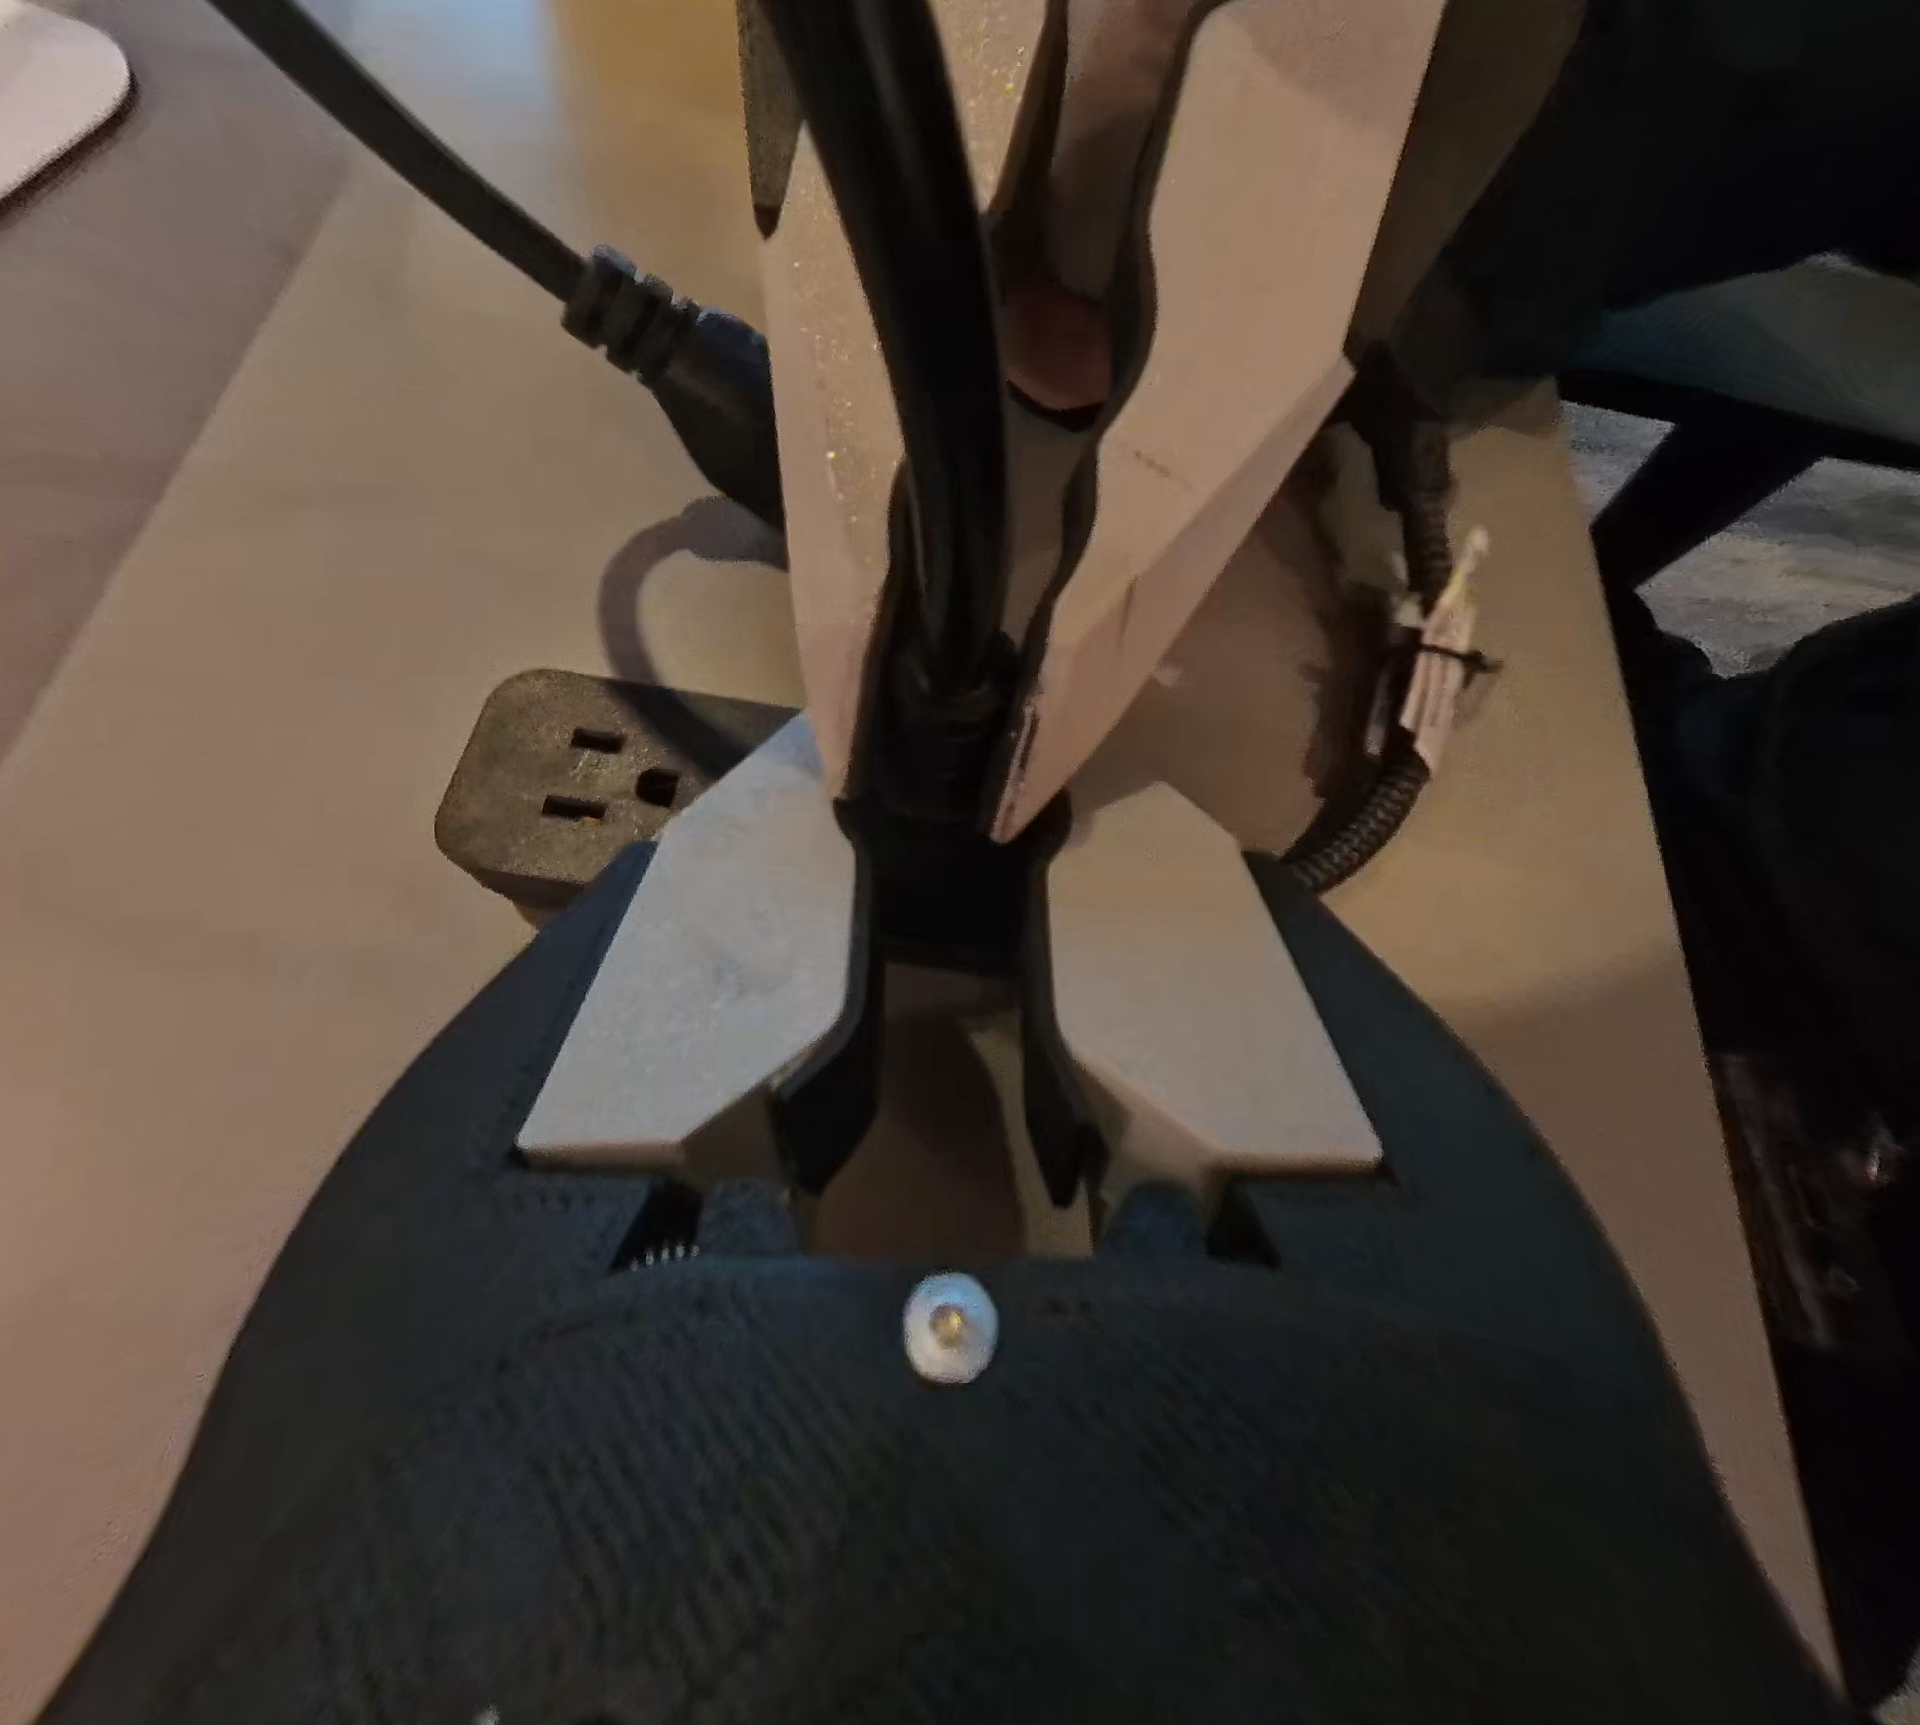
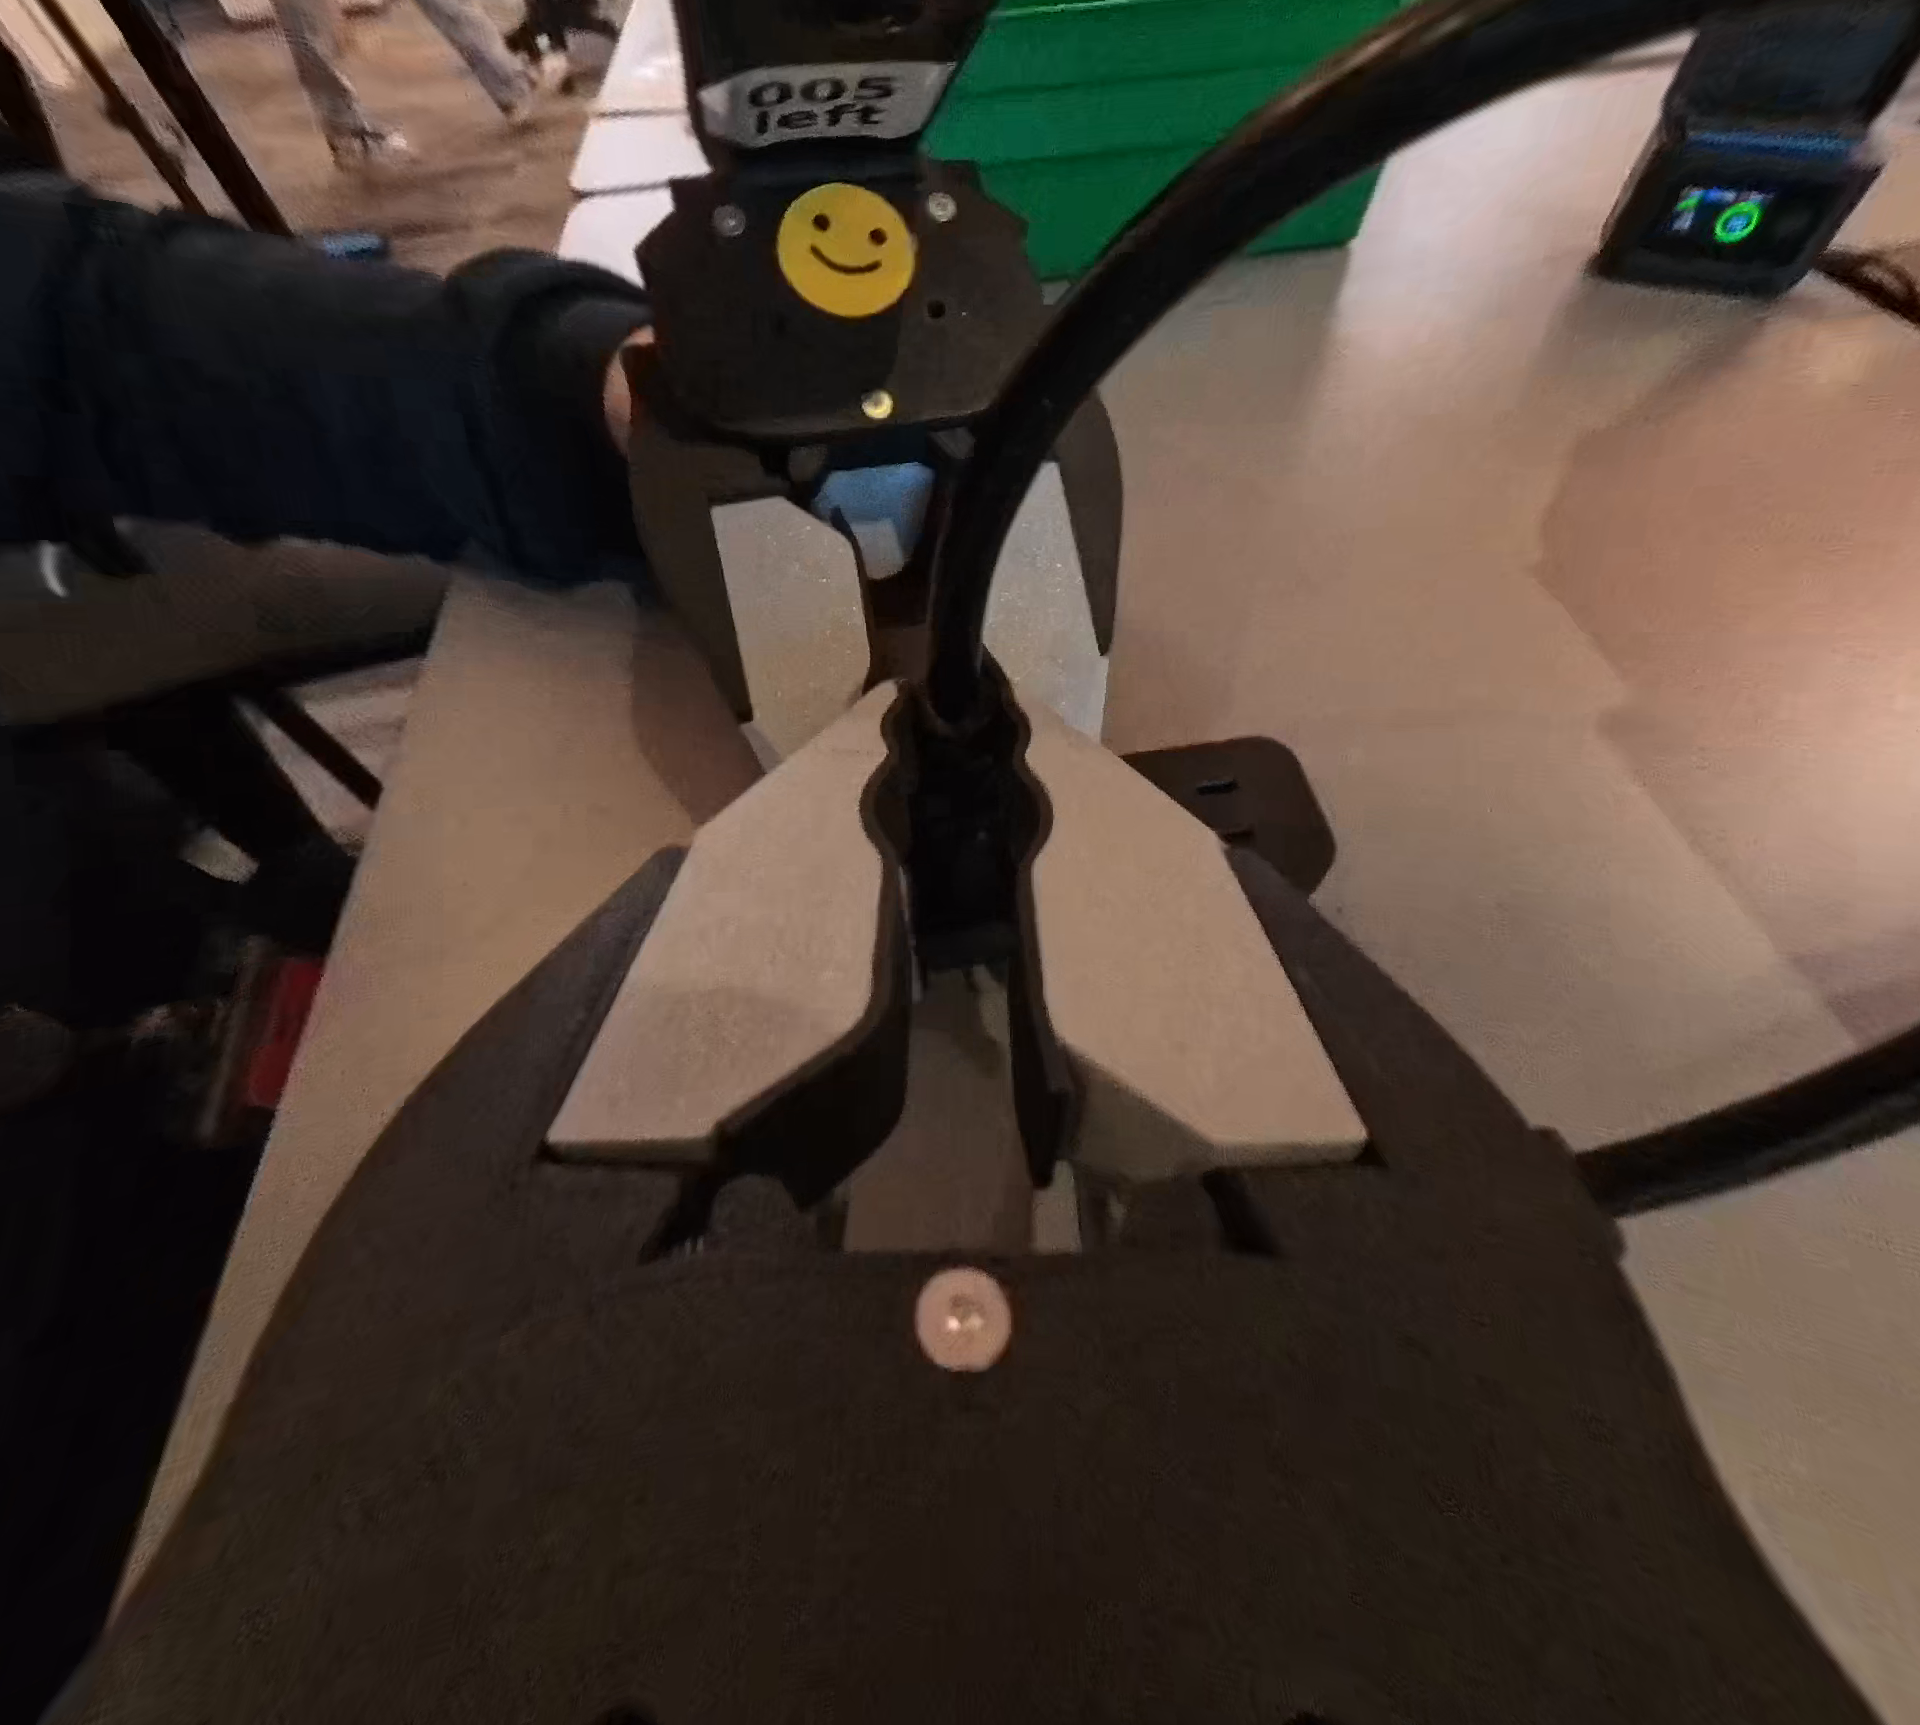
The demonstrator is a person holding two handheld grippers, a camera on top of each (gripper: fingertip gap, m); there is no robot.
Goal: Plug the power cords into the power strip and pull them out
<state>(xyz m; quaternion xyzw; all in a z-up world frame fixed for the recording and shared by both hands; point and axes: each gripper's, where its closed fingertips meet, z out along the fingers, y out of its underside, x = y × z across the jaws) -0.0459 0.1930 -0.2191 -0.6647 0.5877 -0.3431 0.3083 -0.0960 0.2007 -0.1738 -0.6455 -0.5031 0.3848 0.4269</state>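
Note:
A black power strip [image 1: 561, 782] lies on the beige table [image 1: 260, 948], with one free outlet showing at its end; that end also shows in the right wrist view [image 2: 1257, 792]. A black plug [image 1: 951, 906] stands on the strip. My left gripper [image 1: 948, 844] is shut on the plug's body. My right gripper [image 2: 951, 719] comes from the opposite side [image 1: 935, 792] and is shut on the same plug's ribbed neck [image 2: 961, 844]. The plug's cord [image 2: 1143, 241] arcs up to the right. A second black plug [image 1: 675, 356] sits behind, its base hidden by the right gripper's finger.
A braided cable with a white connector [image 1: 1423, 636] lies beside the strip near the table's right edge. A green crate [image 2: 1164, 44] and a black device with a lit screen [image 2: 1745, 210] stand farther back. A dark sleeve [image 2: 312, 387] holds the left gripper. Chairs stand beyond.

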